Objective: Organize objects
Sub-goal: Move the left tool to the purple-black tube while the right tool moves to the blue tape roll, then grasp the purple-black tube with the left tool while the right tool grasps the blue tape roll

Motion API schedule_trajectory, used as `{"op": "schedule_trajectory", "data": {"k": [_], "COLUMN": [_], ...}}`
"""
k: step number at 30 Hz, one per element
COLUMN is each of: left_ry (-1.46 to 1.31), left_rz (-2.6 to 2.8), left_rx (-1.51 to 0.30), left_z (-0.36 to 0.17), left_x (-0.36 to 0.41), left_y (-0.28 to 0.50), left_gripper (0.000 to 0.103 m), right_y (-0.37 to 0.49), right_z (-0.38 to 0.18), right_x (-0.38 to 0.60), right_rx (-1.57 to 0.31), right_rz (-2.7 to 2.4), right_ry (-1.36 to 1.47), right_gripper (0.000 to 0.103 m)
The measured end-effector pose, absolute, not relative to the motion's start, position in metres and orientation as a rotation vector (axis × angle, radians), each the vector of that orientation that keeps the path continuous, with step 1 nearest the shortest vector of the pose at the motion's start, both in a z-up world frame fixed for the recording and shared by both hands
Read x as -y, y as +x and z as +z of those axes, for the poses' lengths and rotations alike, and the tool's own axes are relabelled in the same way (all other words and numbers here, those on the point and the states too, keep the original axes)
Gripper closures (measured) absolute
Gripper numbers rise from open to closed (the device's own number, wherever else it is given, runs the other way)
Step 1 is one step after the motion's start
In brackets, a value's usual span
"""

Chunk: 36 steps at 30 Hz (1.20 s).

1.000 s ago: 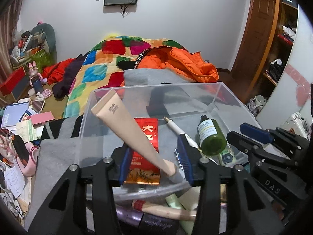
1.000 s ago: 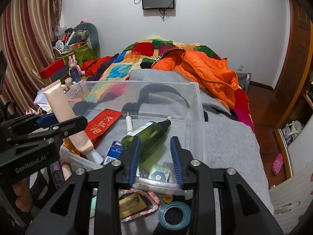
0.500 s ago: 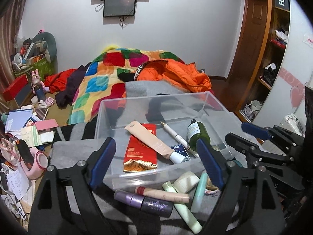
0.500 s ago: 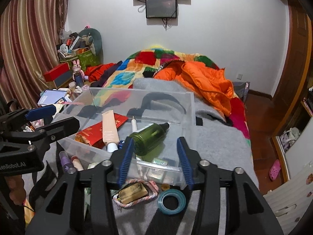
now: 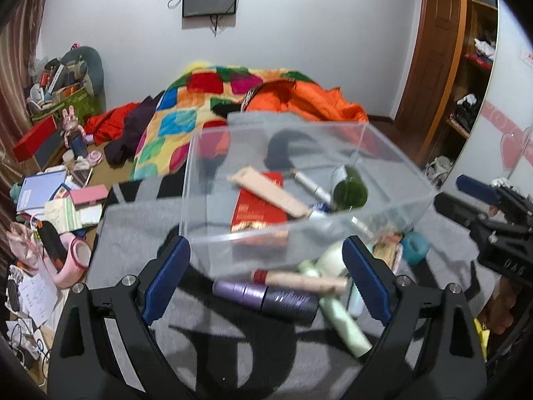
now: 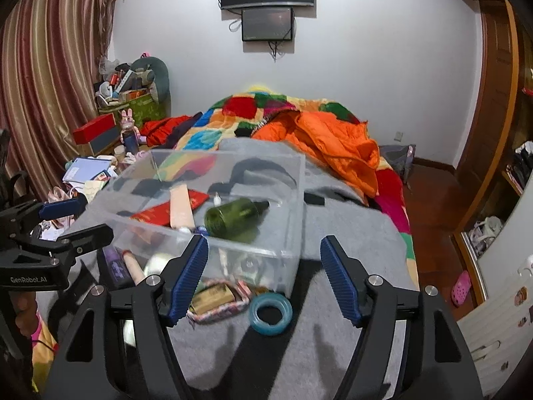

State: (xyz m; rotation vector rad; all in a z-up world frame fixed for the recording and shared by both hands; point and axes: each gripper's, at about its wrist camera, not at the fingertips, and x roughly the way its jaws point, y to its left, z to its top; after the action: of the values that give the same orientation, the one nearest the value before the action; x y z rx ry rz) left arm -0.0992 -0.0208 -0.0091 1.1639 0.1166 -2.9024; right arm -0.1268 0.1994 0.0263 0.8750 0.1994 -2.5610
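Observation:
A clear plastic box (image 5: 200,200) stands on the grey blanket (image 5: 140,230). Inside lie a beige tube (image 5: 269,195), a red packet (image 5: 256,211), a white pen (image 5: 308,183) and a green bottle (image 6: 235,215). In front of the box lie a purple tube (image 5: 266,296), a pink tube (image 5: 299,278), a pale green tube (image 5: 343,323), a teal tape ring (image 6: 270,311) and a small patterned pouch (image 6: 216,300). My left gripper (image 5: 266,281) is open and empty above the loose tubes. My right gripper (image 6: 265,276) is open and empty near the box's front right corner.
A colourful quilt (image 6: 253,113) and an orange jacket (image 6: 333,143) lie on the bed behind the box. Books, boxes and a pink tape roll (image 5: 75,260) clutter the floor at the left. A wooden door (image 6: 493,100) and shelves are at the right.
My left gripper let go of the beige tube, which now lies in the box. My right gripper let go of the green bottle. Both grippers opened wide and drew back from the box.

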Motion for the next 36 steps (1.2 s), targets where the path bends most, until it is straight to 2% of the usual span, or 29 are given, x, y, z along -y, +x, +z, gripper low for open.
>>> {"op": "schedule_trajectory", "data": {"k": [8, 13, 25, 28, 30, 32, 36], "left_ry": [1.308, 1.407, 1.44, 1.405, 1.375, 1.358, 1.326], "left_rz": [-2.85, -2.834, -2.795, -2.805, -2.83, -2.836, -2.848], "left_rx": [-0.151, -0.174, -0.17, -0.183, -0.19, -0.182, -0.187], "left_z": [-0.047, -0.069, -0.076, -0.074, -0.072, -0.071, -0.07], "left_x": [0.023, 0.021, 0.026, 0.025, 0.025, 0.024, 0.024], "left_y": [-0.097, -0.097, -0.11, -0.111, -0.109, -0.107, -0.101], "left_gripper": [0.01, 0.009, 0.005, 0.005, 0.012, 0.012, 0.012], "right_y": [-0.129, -0.13, -0.138, -0.137, -0.135, -0.134, -0.132], "right_z": [-0.007, -0.029, -0.048, -0.05, -0.05, -0.051, -0.051], "right_x": [-0.213, -0.226, -0.207, -0.203, -0.201, -0.2, -0.201], "right_rx": [-0.203, -0.126, -0.183, -0.195, -0.2, -0.21, -0.212], "right_rz": [-2.543, -2.516, -2.482, -2.481, -2.469, -2.462, -2.471], "right_ry": [1.006, 1.112, 1.16, 1.155, 1.148, 1.146, 1.135], "right_gripper": [0.036, 0.036, 0.037, 0.046, 0.058, 0.065, 0.068]}}
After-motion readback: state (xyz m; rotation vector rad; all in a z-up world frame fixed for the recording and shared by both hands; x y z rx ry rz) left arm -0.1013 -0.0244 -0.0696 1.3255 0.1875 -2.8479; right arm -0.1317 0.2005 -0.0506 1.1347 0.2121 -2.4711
